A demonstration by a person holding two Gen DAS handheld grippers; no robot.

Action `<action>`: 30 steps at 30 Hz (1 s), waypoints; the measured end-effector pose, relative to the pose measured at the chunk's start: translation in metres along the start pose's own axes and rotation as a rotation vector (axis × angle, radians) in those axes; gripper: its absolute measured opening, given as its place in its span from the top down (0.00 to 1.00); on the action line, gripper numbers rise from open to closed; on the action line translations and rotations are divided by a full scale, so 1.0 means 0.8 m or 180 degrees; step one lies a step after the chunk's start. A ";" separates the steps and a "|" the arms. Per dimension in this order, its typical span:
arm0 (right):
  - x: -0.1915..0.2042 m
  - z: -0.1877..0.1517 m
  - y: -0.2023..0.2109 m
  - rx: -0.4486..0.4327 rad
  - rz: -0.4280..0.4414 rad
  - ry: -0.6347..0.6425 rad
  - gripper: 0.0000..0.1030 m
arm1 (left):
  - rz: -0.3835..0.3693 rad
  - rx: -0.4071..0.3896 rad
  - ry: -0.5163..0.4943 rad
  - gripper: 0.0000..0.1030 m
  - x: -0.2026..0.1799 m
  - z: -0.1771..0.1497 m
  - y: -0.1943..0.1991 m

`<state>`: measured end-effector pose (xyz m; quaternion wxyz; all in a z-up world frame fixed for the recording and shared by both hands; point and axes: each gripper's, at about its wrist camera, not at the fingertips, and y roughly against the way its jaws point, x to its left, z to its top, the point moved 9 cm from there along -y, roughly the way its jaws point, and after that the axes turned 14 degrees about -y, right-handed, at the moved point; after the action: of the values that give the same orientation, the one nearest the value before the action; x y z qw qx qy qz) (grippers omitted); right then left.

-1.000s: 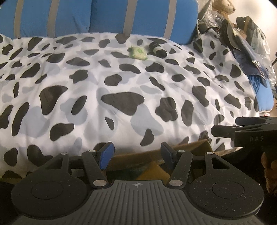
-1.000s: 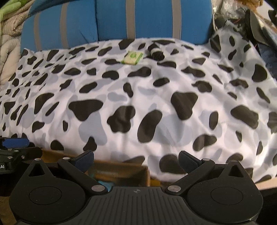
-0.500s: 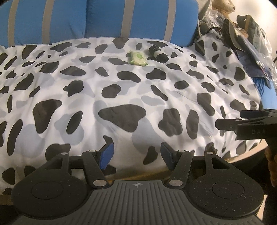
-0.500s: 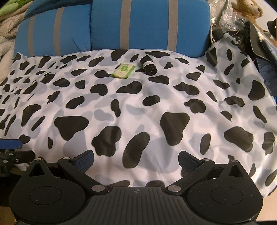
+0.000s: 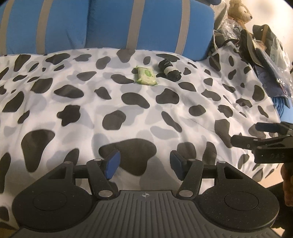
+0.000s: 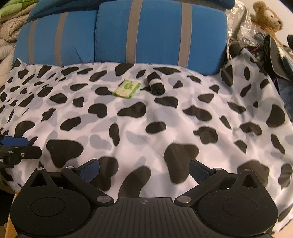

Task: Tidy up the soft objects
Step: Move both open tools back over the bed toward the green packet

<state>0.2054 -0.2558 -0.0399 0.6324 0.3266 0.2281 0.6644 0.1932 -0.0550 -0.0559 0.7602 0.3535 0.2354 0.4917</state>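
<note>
Both the left gripper and right gripper hover spread and empty at frame bottom over the black-spotted white bedspread.

Bed cover: wipes pack at far middle, rolled socks just right of it, apart. Pillows behind both. Plush bear atop clutter pile, far right.
</note>
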 end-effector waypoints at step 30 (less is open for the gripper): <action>-0.026 0.065 -0.071 0.0119 -0.0165 -0.0041 0.00 | 0.0264 -0.0045 -0.0623 0.43 0.010 0.089 -0.118</action>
<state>0.2823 -0.2766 -0.0480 0.6446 0.3366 0.2448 0.6413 0.3017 -0.0946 -0.0828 0.7610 0.4040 0.1417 0.4875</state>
